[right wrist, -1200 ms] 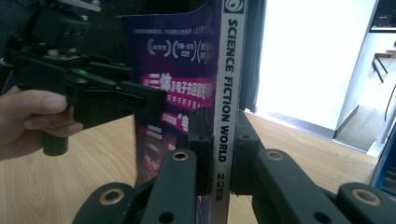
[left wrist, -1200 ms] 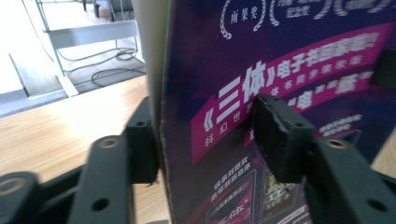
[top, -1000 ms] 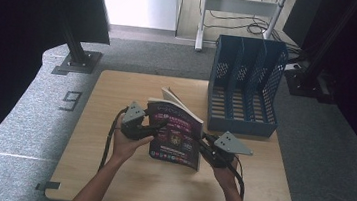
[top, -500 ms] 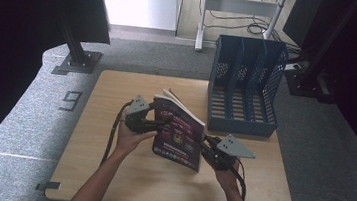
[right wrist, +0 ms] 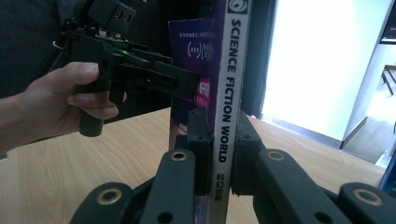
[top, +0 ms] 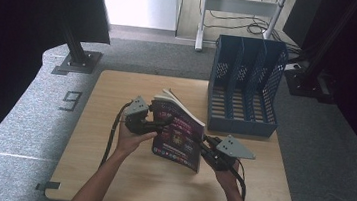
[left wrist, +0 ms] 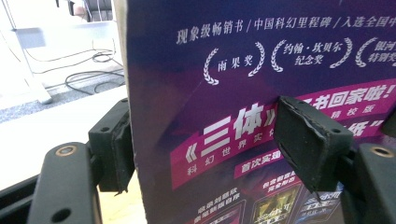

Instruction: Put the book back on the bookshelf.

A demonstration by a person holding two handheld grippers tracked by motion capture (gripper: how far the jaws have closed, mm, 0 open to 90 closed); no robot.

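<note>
Purple-covered, the magazine [top: 179, 133] has been tipped up from lying flat to stand on edge mid-desk [top: 98, 172], left claw [top: 156, 123] clamping its cover and right claw [right wrist: 219, 154] its spine, likely bound for the blue file rack [top: 243, 82].

**Looks like a lab / recording studio setup, not anyone's home**

Pretty sure this is some kind of lab or data-collection room. The small wooden table [top: 108, 173] sits on grey carpet [top: 24, 114] with tape marks at its corners and a big "9" [top: 71, 101] stuck on the floor beside it, like a numbered station. Black curtains [top: 19, 13] hang on both sides, with black stands [top: 75, 54] bolted on floor plates. Behind there's a white metal frame [top: 241, 6] with loose cables [top: 245, 19] trailing under it. A blue office file rack [top: 246, 82] stands on the table. Bright white panel or window at the back.
</note>
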